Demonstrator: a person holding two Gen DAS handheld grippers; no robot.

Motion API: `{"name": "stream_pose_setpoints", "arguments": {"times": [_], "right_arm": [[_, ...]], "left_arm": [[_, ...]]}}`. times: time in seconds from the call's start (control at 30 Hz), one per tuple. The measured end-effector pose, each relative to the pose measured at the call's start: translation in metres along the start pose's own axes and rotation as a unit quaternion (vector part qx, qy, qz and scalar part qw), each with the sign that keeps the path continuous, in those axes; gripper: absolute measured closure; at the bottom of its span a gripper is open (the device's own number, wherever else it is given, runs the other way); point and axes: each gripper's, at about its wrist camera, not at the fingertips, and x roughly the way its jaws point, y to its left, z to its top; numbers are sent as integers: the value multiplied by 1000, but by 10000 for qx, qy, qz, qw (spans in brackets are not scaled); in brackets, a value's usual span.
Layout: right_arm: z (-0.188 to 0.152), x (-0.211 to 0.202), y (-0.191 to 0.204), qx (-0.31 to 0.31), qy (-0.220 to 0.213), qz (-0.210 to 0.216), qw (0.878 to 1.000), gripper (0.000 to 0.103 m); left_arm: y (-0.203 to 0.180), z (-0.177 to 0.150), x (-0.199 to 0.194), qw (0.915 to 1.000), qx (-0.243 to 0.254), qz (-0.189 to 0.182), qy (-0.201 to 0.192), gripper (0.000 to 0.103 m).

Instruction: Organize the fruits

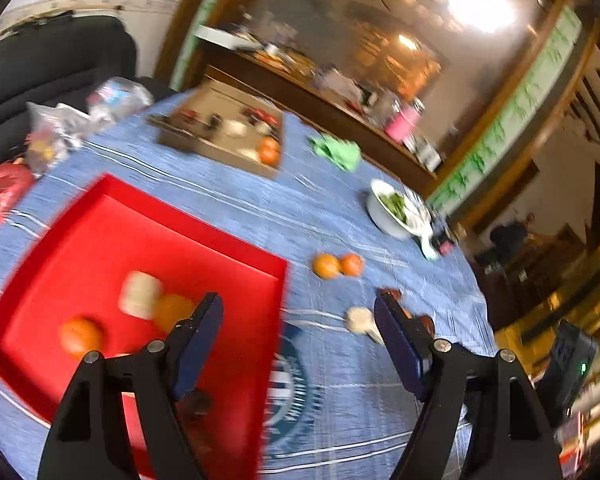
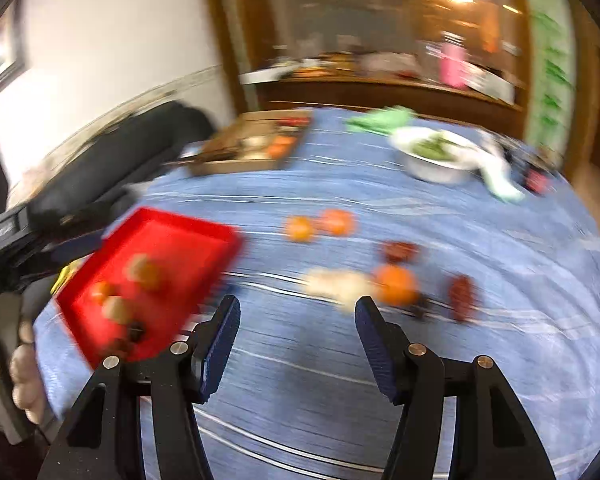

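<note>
Both tongs, left (image 1: 298, 308) and right (image 2: 298, 312), gape empty over the blue cloth (image 2: 300, 380), where loose oranges (image 2: 320, 226) right of the red tray (image 2: 172, 236) could roll if nudged.

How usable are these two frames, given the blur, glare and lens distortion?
Left wrist view: moderate motion blur on the red tray and its fruit; blown-out lamp glare at top right; fisheye curves the room. Right wrist view: heavier smear, the loose fruit on the blue tablecloth streaked, yet both views keep the gripper fingers sharp.
</note>
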Motion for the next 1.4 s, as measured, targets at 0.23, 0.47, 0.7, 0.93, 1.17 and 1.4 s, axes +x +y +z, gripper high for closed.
{"name": "stream_pose_setpoints", "arguments": {"times": [0.23,0.47,0.7,0.93,1.17,1.4], "right_arm": [[-12,2,-76,759,170,-80,9969,39],[7,32,-79,738,202,229,9968,44],[27,69,-73,579,284,82,9979,52],[24,97,-71,506,504,43,9974,53],[22,103,-82,721,555,250,9955,53],[14,82,-70,544,827,1116,9888,69]], "left_arm": [[-40,-14,37,9988,302,-37,389,26],[-50,-27,48,9971,577,21,497,31],[-60,-34,61,9936,910,7,663,53],[-64,-39,71,9920,1008,0,756,53],[-67,-44,77,9912,1038,10,824,53],[-74,-46,73,9890,1243,25,805,53]]}}
